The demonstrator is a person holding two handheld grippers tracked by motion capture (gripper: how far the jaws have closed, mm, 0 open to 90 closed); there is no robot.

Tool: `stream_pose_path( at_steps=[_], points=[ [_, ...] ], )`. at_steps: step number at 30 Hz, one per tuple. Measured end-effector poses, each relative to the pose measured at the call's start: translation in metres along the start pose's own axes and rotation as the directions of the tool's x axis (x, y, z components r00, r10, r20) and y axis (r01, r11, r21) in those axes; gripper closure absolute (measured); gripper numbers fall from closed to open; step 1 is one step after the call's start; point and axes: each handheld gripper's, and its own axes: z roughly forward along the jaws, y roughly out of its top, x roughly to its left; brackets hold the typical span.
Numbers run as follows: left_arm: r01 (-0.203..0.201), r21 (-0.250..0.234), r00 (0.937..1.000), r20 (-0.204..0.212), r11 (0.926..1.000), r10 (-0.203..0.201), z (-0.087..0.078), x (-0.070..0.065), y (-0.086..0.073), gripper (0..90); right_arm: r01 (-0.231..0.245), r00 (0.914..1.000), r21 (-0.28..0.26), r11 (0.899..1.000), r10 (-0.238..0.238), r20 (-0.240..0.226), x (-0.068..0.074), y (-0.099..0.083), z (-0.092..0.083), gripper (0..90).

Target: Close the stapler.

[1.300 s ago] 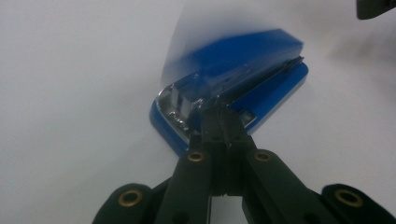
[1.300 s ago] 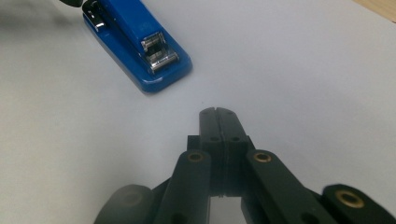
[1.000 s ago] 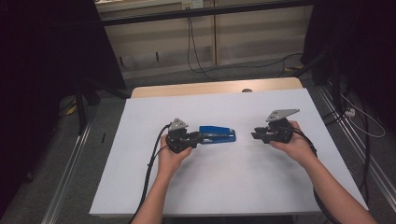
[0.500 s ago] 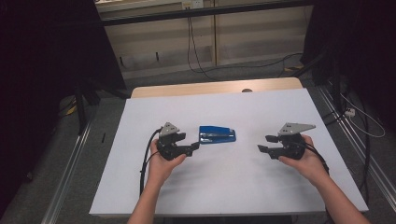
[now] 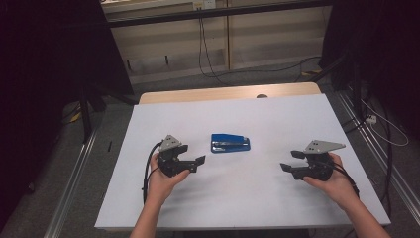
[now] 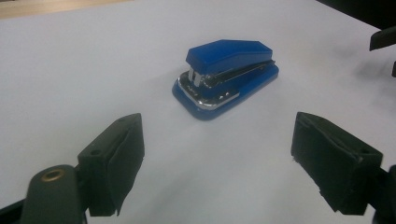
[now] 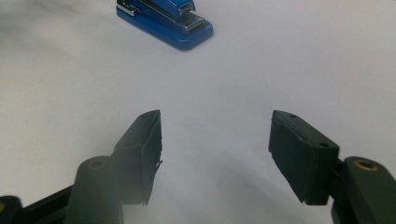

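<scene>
A blue stapler [image 5: 230, 143] lies flat on the white table [image 5: 257, 114], its metal front facing my left gripper [image 5: 190, 154]. That gripper sits to the stapler's left, a short gap away. Its jaws have just been opening and stand wide with nothing between them. In the left gripper view the stapler [image 6: 226, 74] lies ahead of the left gripper [image 6: 219, 140]. My right gripper [image 5: 292, 161] is well off to the stapler's right. Its jaws have also just been opening and are empty. The right gripper view shows the stapler [image 7: 168, 16] far ahead of the right gripper [image 7: 217, 128].
A wooden strip [image 5: 223, 94] runs along the table's far edge. Metal rails [image 5: 74, 183] flank the table on both sides. Cables [image 5: 208, 59] trail over the floor behind it. The right gripper's jaw tip [image 6: 383, 37] pokes into the left gripper view.
Both grippers drew away from the stapler, left one leftward, right one rightward, both toward the near edge. Their jaws opened wider. The stapler stayed where it lay.
</scene>
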Motion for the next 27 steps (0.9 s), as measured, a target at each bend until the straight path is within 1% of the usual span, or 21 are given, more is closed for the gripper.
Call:
stream_pose_path(
  at_steps=[3, 4, 6, 9, 11, 12, 13, 15, 17, 18, 21, 22, 24, 27],
  points=[
    [0.003, 0.000, 1.0000, 0.002, 1.0000, -0.003, -0.006, 0.002, -0.004, 16.1, 0.001, 0.9999, 0.001, 1.000, -0.001, 0.015, 0.002, -0.002, -0.003, 32.1],
    [-0.003, 0.001, 1.0000, 0.003, 1.0000, 0.003, -0.008, 0.002, -0.005, 16.1, -0.001, 0.9999, 0.001, 1.000, 0.001, 0.014, 0.002, -0.003, -0.004, 32.1],
    [0.004, -0.001, 1.0000, 0.007, 1.0000, -0.004, -0.012, 0.004, -0.008, 15.6, 0.003, 0.9998, 0.007, 1.000, -0.003, 0.018, 0.004, -0.005, -0.005, 31.4],
    [0.013, 0.001, 0.9999, -0.001, 0.9999, -0.013, -0.018, 0.006, -0.012, 14.9, 0.002, 0.9998, 0.012, 1.000, -0.002, 0.021, 0.006, -0.007, -0.007, 30.8],
    [0.009, 0.003, 1.0000, -0.001, 1.0000, -0.009, -0.020, 0.008, -0.014, 14.7, 0.006, 0.9997, 0.011, 1.000, -0.006, 0.025, 0.007, -0.008, -0.008, 29.8],
    [0.006, 0.013, 1.0000, -0.002, 0.9999, -0.006, -0.022, 0.009, -0.015, 14.4, 0.005, 0.9997, 0.010, 1.000, -0.005, 0.024, 0.007, -0.009, -0.009, 29.3],
    [0.011, 0.013, 0.9999, 0.000, 0.9999, -0.011, -0.023, 0.009, -0.016, 13.4, 0.002, 0.9997, 0.011, 1.000, -0.002, 0.024, 0.008, -0.010, -0.010, 28.7],
    [0.002, 0.018, 1.0000, 0.003, 0.9998, -0.002, -0.026, 0.010, -0.018, 13.2, 0.005, 0.9996, 0.014, 1.000, -0.005, 0.029, 0.009, -0.011, -0.011, 28.6],
    [0.011, 0.011, 0.9999, 0.003, 0.9999, -0.011, -0.029, 0.011, -0.020, 13.1, 0.009, 0.9995, 0.014, 1.000, -0.010, 0.030, 0.010, -0.012, -0.013, 28.4],
    [0.005, 0.014, 1.0000, 0.002, 0.9999, -0.005, -0.030, 0.013, -0.021, 13.1, 0.005, 0.9996, 0.015, 1.000, -0.005, 0.028, 0.010, -0.013, -0.014, 28.2],
    [0.010, 0.020, 1.0000, -0.001, 0.9998, -0.010, -0.034, 0.014, -0.025, 12.8, 0.003, 0.9995, 0.010, 1.000, -0.003, 0.030, 0.010, -0.015, -0.016, 27.9],
    [0.001, 0.022, 1.0000, -0.004, 0.9998, -0.001, -0.035, 0.016, -0.026, 12.8, 0.002, 0.9995, 0.008, 1.000, -0.003, 0.031, 0.010, -0.015, -0.017, 27.8],
    [0.011, 0.016, 0.9999, -0.001, 0.9998, -0.011, -0.038, 0.017, -0.027, 12.0, -0.001, 0.9995, 0.009, 1.000, 0.001, 0.033, 0.010, -0.016, -0.018, 27.7],
    [0.008, 0.014, 0.9999, -0.009, 0.9999, -0.008, -0.043, 0.019, -0.030, 11.2, -0.002, 0.9994, 0.008, 1.000, 0.002, 0.036, 0.010, -0.018, -0.020, 27.3]
  ],
)
